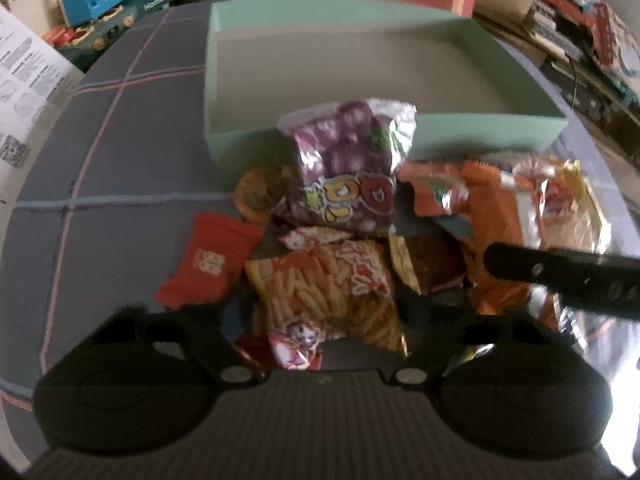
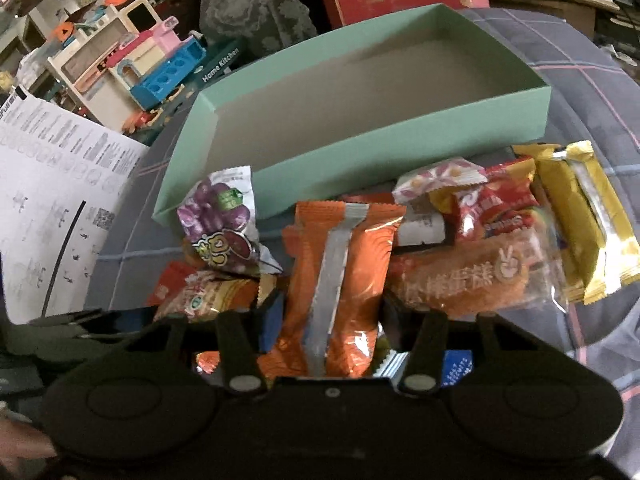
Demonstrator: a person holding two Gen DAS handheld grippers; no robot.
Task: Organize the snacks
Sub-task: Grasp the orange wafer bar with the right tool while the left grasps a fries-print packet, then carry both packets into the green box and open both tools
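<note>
The mint box (image 2: 372, 128) lies empty just beyond the right gripper (image 2: 332, 320), whose jaws pinch the orange packet (image 2: 340, 264) across its width; it looks light, crinkly and slick, best held mid-body and not by the flimsy sealed ends. Ahead of the left gripper (image 1: 320, 312), whose jaws stand spread over the fries bag (image 1: 332, 288) without pressing it, the purple bag (image 1: 348, 168) leans on the box's near wall, and loose small packets crowd both sides, so neighbours may drag along.
</note>
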